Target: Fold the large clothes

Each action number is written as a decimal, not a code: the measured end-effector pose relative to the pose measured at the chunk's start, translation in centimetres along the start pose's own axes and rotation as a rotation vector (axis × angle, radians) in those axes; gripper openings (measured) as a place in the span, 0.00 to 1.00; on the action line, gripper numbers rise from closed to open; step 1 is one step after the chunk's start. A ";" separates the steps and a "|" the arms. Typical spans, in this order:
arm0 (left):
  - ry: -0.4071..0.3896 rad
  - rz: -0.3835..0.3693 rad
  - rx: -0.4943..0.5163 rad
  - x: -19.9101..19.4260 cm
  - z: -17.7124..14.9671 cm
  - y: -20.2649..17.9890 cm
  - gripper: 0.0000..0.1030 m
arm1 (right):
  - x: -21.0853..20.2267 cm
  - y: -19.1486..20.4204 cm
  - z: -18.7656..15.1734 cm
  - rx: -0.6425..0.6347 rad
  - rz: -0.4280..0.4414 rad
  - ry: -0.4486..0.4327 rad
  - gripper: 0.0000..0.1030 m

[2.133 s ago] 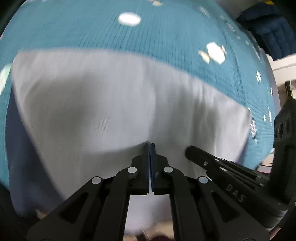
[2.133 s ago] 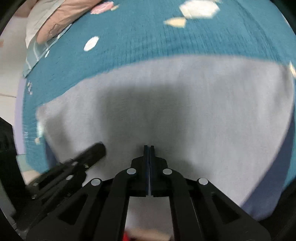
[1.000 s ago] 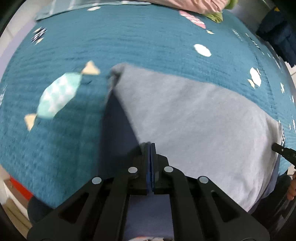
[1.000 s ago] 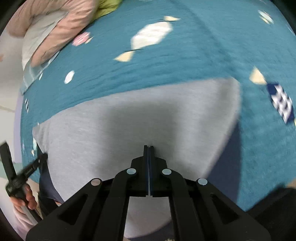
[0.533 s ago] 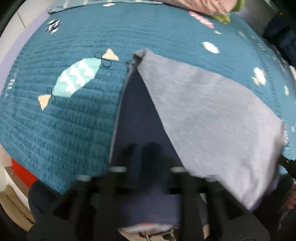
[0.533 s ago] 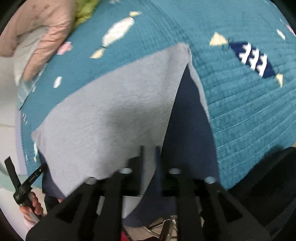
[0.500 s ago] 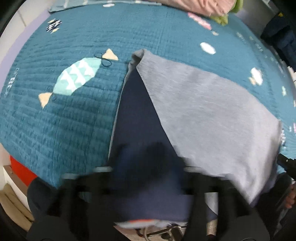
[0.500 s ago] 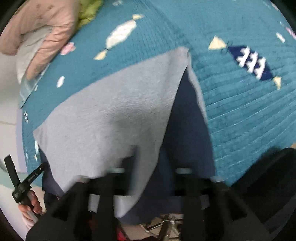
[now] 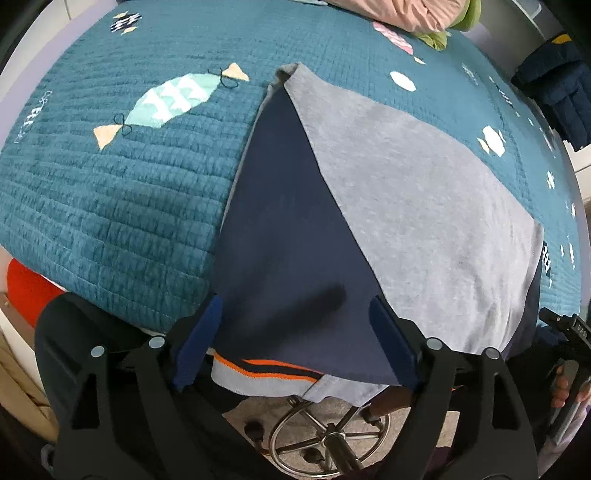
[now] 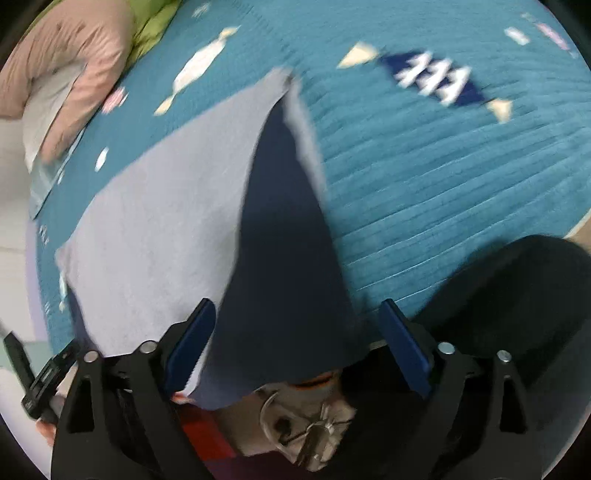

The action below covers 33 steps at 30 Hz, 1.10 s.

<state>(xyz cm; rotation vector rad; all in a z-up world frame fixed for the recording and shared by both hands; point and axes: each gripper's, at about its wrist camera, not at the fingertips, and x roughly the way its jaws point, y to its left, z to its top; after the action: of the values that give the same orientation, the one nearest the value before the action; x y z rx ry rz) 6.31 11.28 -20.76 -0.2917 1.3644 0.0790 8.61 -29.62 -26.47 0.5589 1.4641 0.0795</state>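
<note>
A large garment point(image 9: 413, 206), grey inside and navy outside with an orange-striped hem, lies folded across a teal quilted bedspread point(image 9: 110, 206). Its near edge hangs over the bed's front edge. My left gripper point(image 9: 295, 339) hovers above the navy panel point(image 9: 291, 236), jaws opening wide, pads clear of the cloth. In the right wrist view the same garment point(image 10: 162, 221) shows its grey flap on the left and its navy panel point(image 10: 280, 258) in the middle. My right gripper point(image 10: 295, 350) is likewise opening, nothing pressed between its pads.
Pink and green bedding point(image 9: 413, 14) is piled at the bed's far end, also in the right wrist view point(image 10: 62, 66). A chair's metal base point(image 9: 328, 439) stands on the floor below the bed edge. Dark clothes point(image 9: 554, 96) hang at far right. A red object point(image 9: 26, 291) sits low left.
Both grippers were shut on the garment's edge a second ago; both have let go and spread wide. The cloth has dropped flat, showing the navy side.
</note>
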 end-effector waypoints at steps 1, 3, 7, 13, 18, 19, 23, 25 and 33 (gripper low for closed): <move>0.003 0.005 -0.001 0.0 -0.1 0.0 0.80 | 1.0 -0.5 0.1 0.032 0.030 0.019 0.85; 0.002 0.010 0.002 0.1 -0.1 -0.2 0.80 | 2.0 -1.4 0.4 0.084 0.067 0.027 0.89; 0.004 0.005 -0.004 0.2 -0.3 -0.2 0.80 | 1.4 -2.6 0.5 0.153 0.229 0.039 0.90; 0.012 0.019 -0.009 0.3 -0.2 -0.3 0.80 | 0.4 -2.9 -0.1 0.156 0.434 0.052 0.89; 0.018 0.024 -0.009 0.5 -0.1 -0.3 0.80 | 2.7 -3.1 0.2 0.190 0.147 0.128 0.84; 0.020 0.027 -0.009 0.5 -0.1 -0.3 0.80 | 2.9 -2.0 0.0 0.134 0.074 0.133 0.84; 0.017 0.023 0.002 0.2 -0.3 -0.4 0.80 | 5.6 -1.0 -2.2 0.210 0.133 0.295 0.89; 0.023 0.022 -0.010 0.4 -0.3 -0.2 0.80 | 5.6 -1.9 -2.4 0.267 0.247 0.246 0.87; 0.022 0.014 -0.015 0.1 -0.3 0.0 0.80 | 2.7 -1.1 -2.4 0.183 0.146 0.242 0.70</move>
<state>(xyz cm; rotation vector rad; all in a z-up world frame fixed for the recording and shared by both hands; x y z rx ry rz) 6.04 11.17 -20.87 -0.2962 1.3886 0.0982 6.40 -28.78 -29.35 0.8282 1.6745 0.1325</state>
